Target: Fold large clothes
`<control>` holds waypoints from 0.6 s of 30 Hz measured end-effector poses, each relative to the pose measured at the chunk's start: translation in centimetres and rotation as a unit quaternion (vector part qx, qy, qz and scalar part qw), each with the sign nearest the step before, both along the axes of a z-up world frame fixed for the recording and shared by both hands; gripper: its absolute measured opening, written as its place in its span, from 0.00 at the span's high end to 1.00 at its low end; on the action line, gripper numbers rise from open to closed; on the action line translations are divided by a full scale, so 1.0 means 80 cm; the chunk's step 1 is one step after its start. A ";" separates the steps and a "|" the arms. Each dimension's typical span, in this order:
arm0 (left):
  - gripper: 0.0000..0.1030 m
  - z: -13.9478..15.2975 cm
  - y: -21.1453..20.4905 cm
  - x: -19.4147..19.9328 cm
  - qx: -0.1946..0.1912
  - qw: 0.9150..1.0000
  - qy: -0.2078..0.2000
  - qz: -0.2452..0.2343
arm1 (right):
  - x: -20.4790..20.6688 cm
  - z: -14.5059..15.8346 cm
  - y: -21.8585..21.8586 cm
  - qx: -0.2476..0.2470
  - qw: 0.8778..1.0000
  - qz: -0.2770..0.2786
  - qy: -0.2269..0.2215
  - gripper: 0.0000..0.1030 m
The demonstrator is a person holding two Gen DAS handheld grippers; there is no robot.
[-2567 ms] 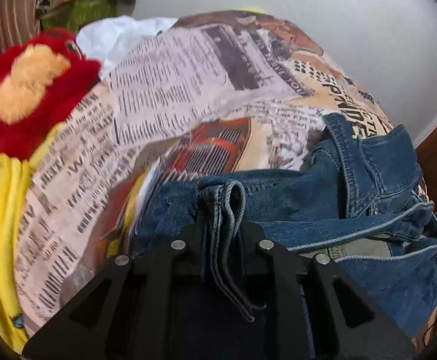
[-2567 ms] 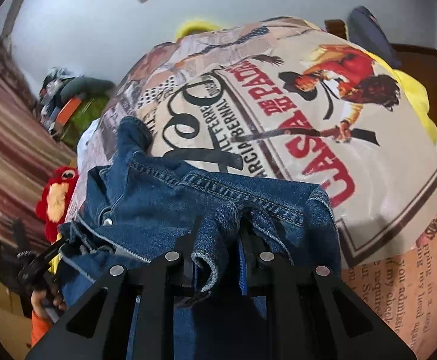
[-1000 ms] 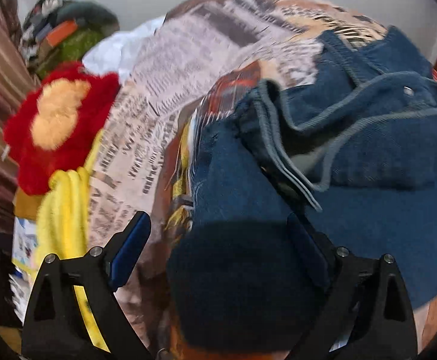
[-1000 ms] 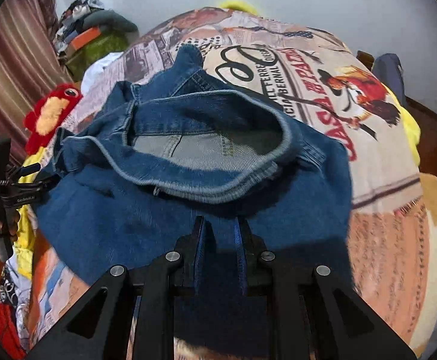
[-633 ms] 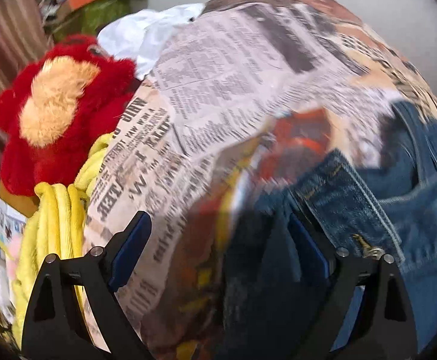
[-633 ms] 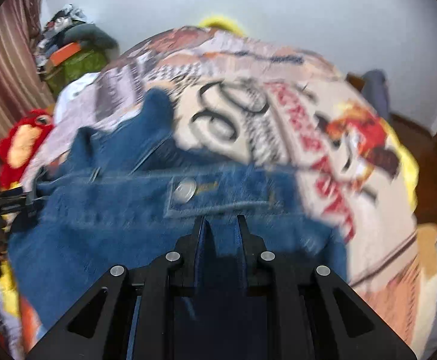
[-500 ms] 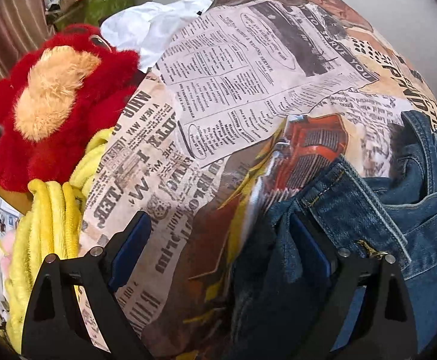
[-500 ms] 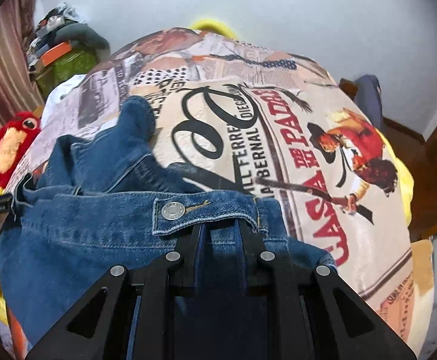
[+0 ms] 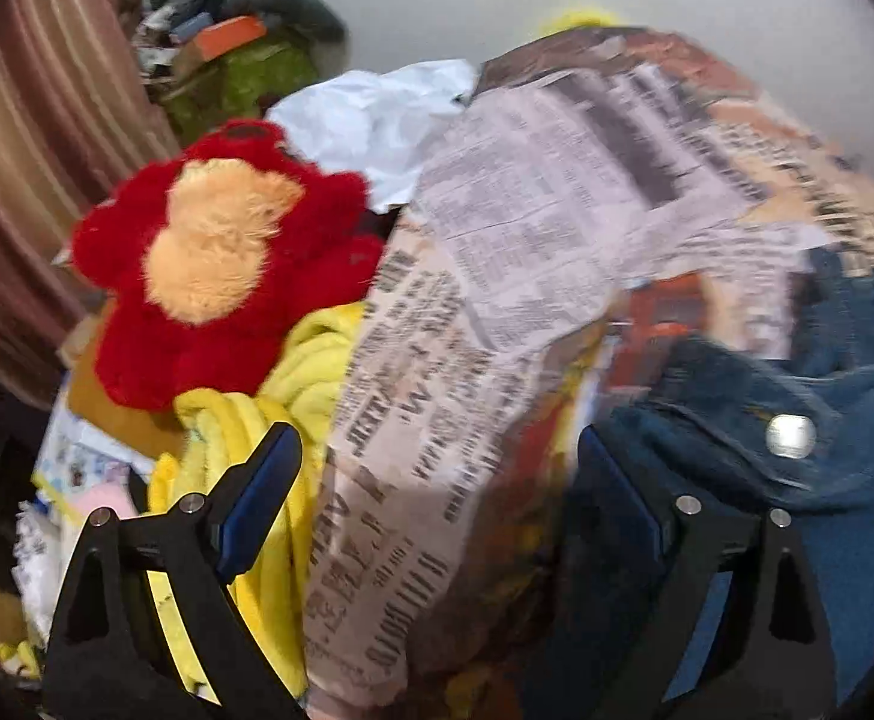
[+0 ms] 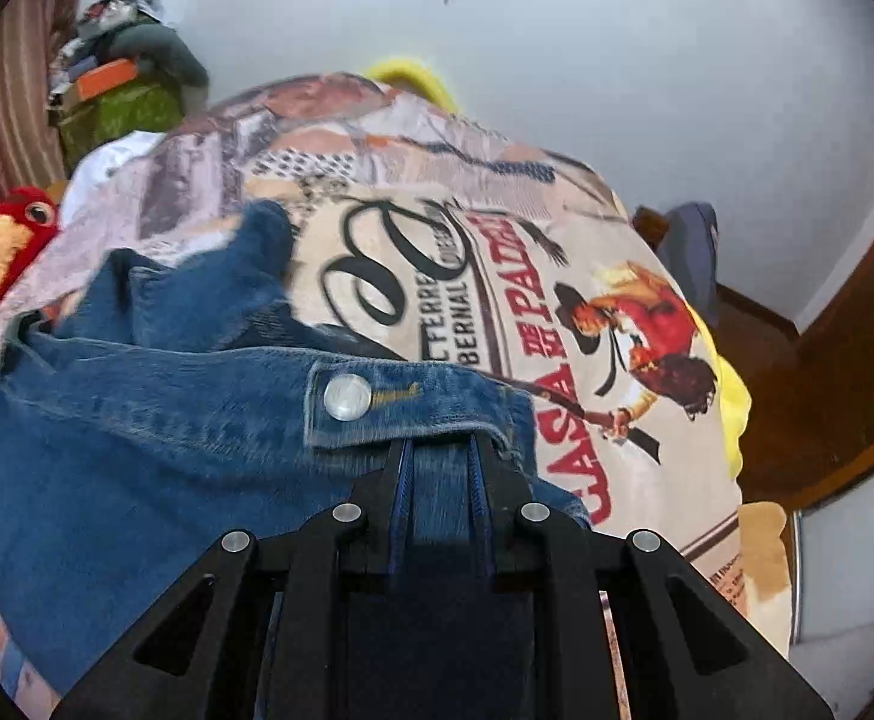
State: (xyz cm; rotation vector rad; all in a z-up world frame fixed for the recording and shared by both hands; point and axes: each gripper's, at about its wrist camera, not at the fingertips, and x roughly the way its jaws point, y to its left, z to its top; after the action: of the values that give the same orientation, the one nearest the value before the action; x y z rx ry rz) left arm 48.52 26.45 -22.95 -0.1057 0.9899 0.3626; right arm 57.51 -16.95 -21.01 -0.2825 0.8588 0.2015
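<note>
Denim jacket (image 10: 137, 450): bunched on printed bedspread (image 10: 497, 276), fold incomplete, flattening left. Right gripper (image 10: 437, 468): fingers clamped on hem beside snap button (image 10: 347, 397). Left gripper (image 9: 437, 480): fingers spread, empty, beside the jacket.

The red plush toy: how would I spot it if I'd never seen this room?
Start at the bed with the newspaper-print cover. At its left edge, over a heap of yellow fabric, sits the red plush toy. It is the only fuzzy bright red thing, with a pale orange patch.
</note>
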 end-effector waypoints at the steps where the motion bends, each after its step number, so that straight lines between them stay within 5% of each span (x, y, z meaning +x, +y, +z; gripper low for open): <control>1: 0.08 0.006 -0.003 -0.004 -0.009 1.000 -0.004 -0.011 | -0.006 0.008 0.001 0.004 1.000 0.006 -0.009 0.86; 5: 0.08 0.021 -0.039 -0.008 -0.015 0.998 -0.011 -0.068 | -0.027 0.034 0.014 0.036 0.999 0.034 -0.020 0.86; 9: 0.08 0.012 -0.092 0.000 -0.018 0.992 0.004 -0.123 | -0.032 0.034 0.040 0.077 0.994 0.071 0.024 0.86; 13: 0.08 -0.020 -0.135 0.021 -0.014 0.985 0.045 -0.167 | -0.034 0.008 0.072 0.090 0.987 0.107 0.079 0.86; 18: 0.06 -0.051 -0.152 0.048 0.039 0.981 0.064 -0.177 | -0.030 -0.044 0.099 0.084 0.977 0.133 0.143 0.86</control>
State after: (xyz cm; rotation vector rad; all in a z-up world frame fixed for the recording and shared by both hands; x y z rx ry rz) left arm 52.37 14.26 -27.00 0.1660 1.0975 0.0819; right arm 55.11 -9.01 -24.55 -0.2109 1.0809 0.5720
